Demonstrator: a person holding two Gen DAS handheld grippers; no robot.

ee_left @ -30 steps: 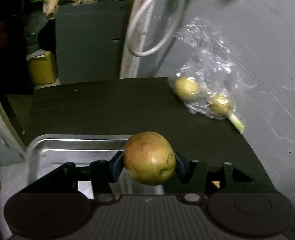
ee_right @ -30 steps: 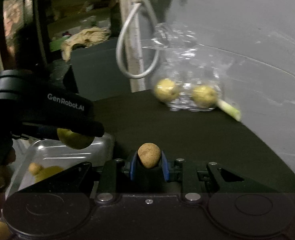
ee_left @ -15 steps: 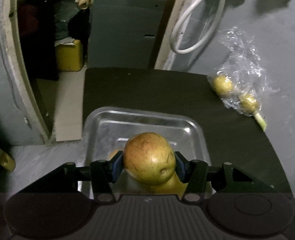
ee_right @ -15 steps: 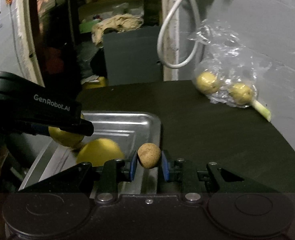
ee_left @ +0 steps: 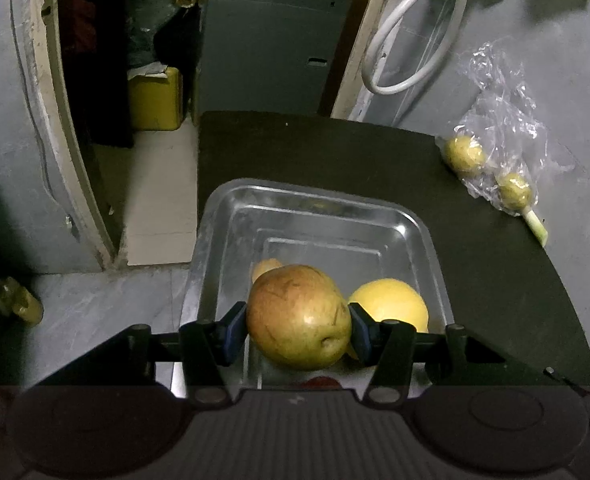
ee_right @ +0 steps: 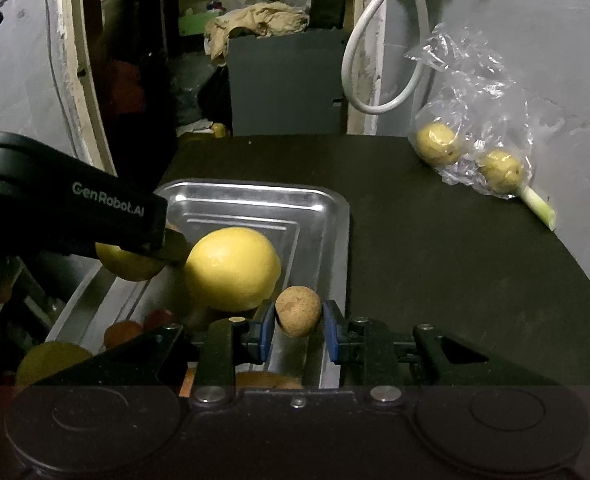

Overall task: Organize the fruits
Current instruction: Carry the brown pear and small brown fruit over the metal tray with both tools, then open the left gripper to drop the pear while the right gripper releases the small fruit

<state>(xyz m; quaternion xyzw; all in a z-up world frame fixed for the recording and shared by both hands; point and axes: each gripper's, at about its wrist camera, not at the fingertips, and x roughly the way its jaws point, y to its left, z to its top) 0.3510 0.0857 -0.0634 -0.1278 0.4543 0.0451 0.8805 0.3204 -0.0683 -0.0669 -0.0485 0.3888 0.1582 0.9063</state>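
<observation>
Left gripper [ee_left: 299,326] spread wide, pads clamping a pear [ee_left: 298,316], blossom end facing the camera, over the metal tray [ee_left: 427,236]; right gripper [ee_right: 298,330] narrow, pinching a small brown round fruit [ee_right: 298,311] above the tray's right rim, lemon [ee_right: 231,269] just left

Tabletop [ee_left: 335,152]: dark, next to a grey wall.
White hose [ee_right: 375,40]: hangs in a loop on the wall.
Grey cabinet [ee_left: 271,52]: behind the tabletop, crumpled cloth [ee_right: 255,20] on top.
Yellow container [ee_left: 155,98]: on the floor, left of the cabinet.
</observation>
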